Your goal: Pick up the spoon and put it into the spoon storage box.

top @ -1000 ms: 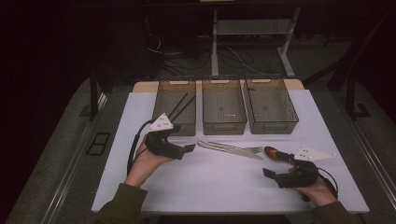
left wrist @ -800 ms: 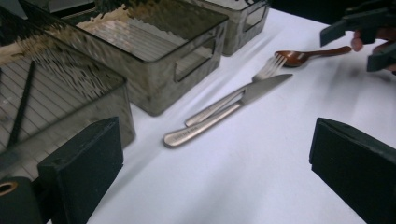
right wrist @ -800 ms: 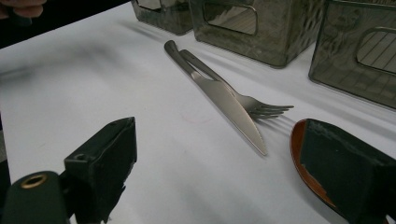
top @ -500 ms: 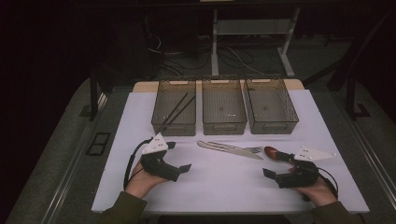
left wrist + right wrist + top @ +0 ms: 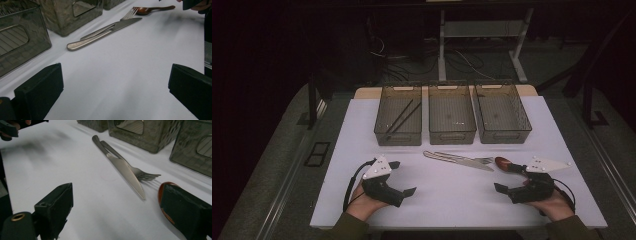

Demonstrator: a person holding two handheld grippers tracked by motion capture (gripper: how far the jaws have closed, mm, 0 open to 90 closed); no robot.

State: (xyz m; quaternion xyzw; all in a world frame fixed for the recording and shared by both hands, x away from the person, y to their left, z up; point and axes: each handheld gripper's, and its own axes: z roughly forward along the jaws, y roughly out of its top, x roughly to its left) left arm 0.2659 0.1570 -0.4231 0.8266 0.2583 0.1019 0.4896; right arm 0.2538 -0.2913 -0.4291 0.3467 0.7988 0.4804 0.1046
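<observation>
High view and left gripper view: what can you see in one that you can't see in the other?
From above, the high view takes in all three bins, with dark chopsticks lying in the left bin, plus both hands and both grippers whole.

The left gripper view looks low across the table, between its own two black jaws, which stand wide apart with nothing between them.

Both show the knife, the fork, the brown spoon and the white table.

I see a dark room all around; only the white table (image 5: pixel 452 195) looks bright. Soft grey shadows lie on it. Up close, my gripper views are a bit blurry and grainy at the edges.
</observation>
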